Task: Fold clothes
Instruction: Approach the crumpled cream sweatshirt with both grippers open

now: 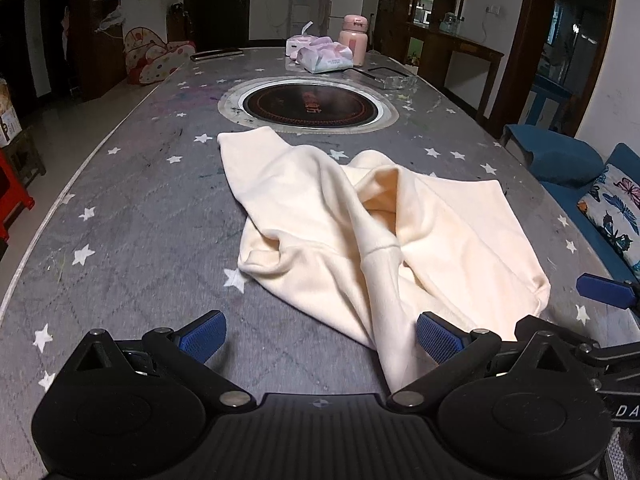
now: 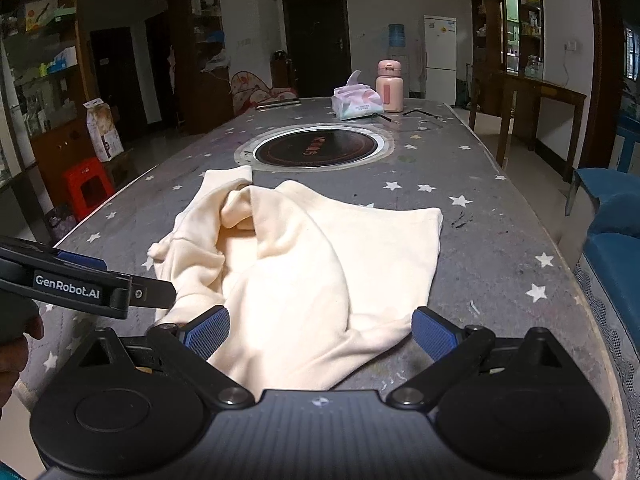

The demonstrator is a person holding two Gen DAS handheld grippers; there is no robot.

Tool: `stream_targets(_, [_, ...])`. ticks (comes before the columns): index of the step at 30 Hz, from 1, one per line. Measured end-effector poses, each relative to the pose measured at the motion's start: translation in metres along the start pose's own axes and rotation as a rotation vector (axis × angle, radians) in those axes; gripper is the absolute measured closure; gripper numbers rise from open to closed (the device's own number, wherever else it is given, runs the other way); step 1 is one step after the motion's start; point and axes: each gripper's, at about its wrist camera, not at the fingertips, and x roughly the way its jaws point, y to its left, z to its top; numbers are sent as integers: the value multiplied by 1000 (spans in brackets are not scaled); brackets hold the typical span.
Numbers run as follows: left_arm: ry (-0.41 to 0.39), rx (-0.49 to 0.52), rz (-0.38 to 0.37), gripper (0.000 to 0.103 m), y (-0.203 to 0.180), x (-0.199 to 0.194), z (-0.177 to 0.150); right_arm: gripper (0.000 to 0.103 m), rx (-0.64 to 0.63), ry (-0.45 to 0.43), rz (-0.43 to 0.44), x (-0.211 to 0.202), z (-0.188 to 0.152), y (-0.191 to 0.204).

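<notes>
A cream sweatshirt (image 1: pixel 360 232) lies crumpled on the grey star-patterned table (image 1: pixel 140 220), one sleeve trailing toward the near edge. My left gripper (image 1: pixel 320 338) is open just above the table at the garment's near left side; the sleeve end runs between its blue pads, nearer the right pad (image 1: pixel 438 338). In the right wrist view the same sweatshirt (image 2: pixel 304 264) spreads ahead, and my right gripper (image 2: pixel 320 334) stands open over its near hem. The left gripper (image 2: pixel 100 288) shows at the left there, and a blue fingertip (image 1: pixel 606 290) of the right gripper shows at the right edge of the left view.
A round black hotplate (image 1: pixel 308 106) is sunk in the table's middle. Tissue packs (image 1: pixel 326 54) and a pink bottle (image 1: pixel 353 38) stand at the far end. A blue sofa with a butterfly cushion (image 1: pixel 616 208) runs along the right; a red stool (image 2: pixel 88 186) stands left.
</notes>
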Motion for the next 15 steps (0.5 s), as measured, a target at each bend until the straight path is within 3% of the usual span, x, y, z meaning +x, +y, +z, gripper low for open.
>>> stream_targets(15, [-7, 15, 20, 0, -5, -12, -16, 4, -1, 10, -20, -13, -15, 11])
